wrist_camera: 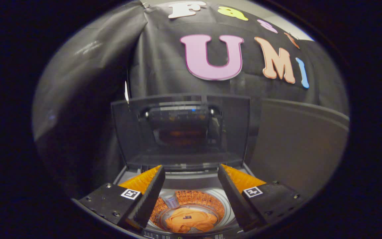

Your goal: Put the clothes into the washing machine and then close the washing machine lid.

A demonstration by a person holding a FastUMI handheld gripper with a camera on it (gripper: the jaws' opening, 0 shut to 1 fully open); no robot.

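With the orange clothes (pixel 190 221) already lying in the washing machine drum (pixel 211 202), the empty, wide-open tool (pixel 191 172) could slip off the upright lid (pixel 181 131) behind the drum, letting it slam.

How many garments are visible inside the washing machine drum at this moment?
1: an orange garment lies at the bottom of the drum, below the open gripper. More may be hidden beneath it.

Gripper (pixel 191 186): two wedge-shaped fingers (pixel 151 196) at bottom centre of frame, set apart w/ a wide gap. Inner faces ribbed/serrated; outer sides have textured sloped panels. Each finger sits on a flat block w/ small round screws and a square black-and-white tag marker, lower left and lower right.
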